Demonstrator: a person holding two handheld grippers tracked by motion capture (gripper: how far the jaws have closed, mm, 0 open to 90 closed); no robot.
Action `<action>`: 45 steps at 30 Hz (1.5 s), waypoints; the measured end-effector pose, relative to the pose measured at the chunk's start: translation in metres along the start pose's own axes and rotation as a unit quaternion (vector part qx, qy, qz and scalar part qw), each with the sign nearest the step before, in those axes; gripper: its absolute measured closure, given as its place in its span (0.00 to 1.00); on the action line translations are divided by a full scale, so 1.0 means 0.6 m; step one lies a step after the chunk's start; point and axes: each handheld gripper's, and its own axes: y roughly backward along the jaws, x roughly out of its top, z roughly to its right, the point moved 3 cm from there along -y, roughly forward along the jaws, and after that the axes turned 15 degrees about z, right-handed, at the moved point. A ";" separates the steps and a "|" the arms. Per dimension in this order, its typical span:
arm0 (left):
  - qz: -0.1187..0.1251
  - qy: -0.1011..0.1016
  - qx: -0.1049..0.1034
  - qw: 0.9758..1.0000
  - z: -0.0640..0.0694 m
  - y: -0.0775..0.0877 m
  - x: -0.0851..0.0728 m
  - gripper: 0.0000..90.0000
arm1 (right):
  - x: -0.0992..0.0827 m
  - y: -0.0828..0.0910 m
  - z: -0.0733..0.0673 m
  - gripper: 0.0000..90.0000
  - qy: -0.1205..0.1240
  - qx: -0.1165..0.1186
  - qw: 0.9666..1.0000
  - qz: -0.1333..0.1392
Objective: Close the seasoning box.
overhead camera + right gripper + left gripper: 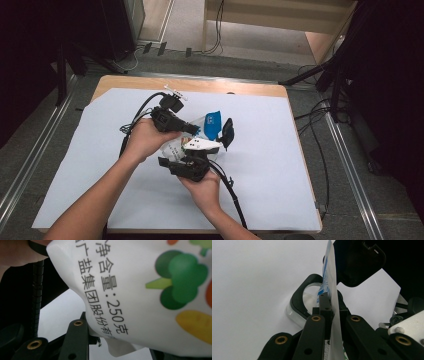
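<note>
Right now both grippers meet at mid-table over the white sheet [260, 180], w/ a plastic bag [210, 131] caught between them.

Left gripper [189, 129]: jaws closed tight on the bag's thin edge. In the left gripper view the pads [325, 305] pinch the film [334, 290] flat; it rises upright from between the jaws, edge-on to the camera, w/ blue print on its left face. So the bag sits inside this claw, not beside it. A clear-rimmed black ring-shaped piece [298, 302] lies on the sheet just past the jaw tips; can't tell what it is.

Right gripper [200, 150]: narrow-to-mid gap, holding the bag's fuller white part. In the right gripper view the bag [150, 290] bulges over the jaws, very close to the lens, printed w/ black characters, "250", and drawn veg (green broccoli, yellow and orange shapes). One black jaw [77, 340] shows at lower left, pressed against the bag's underside; the other jaw is mostly hidden behind the bag at lower right. Bag is between the jaws and looks gripped.

High view: left hand [145, 139] comes in from lower left, right hand [202, 192] from below, grippers nearly tip to tip. Bag's blue end [212, 124] sticks up and away from the person, just beyond both claws; its clear/white part spans between them, lifted off the sheet. Cables [231, 192] trail back toward the near table edge.
</note>
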 end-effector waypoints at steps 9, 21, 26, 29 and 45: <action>0.004 -0.003 0.003 1.000 -0.001 0.002 -0.001 0.99 | 0.001 0.002 0.002 0.72 -0.011 0.002 1.000 0.003; 0.005 -0.005 0.010 1.000 0.001 0.002 0.002 0.99 | 0.002 0.002 0.002 0.72 -0.013 0.006 1.000 0.009; 0.006 -0.006 0.010 1.000 0.002 0.001 0.002 1.00 | 0.002 0.002 0.001 0.71 -0.008 0.002 1.000 0.010; 0.004 -0.008 0.011 1.000 0.002 0.000 0.002 1.00 | 0.001 0.002 0.002 0.71 -0.007 0.002 1.000 0.007; 0.003 -0.008 0.014 1.000 0.002 -0.002 0.001 0.99 | 0.001 0.001 0.005 0.73 -0.016 0.005 1.000 0.003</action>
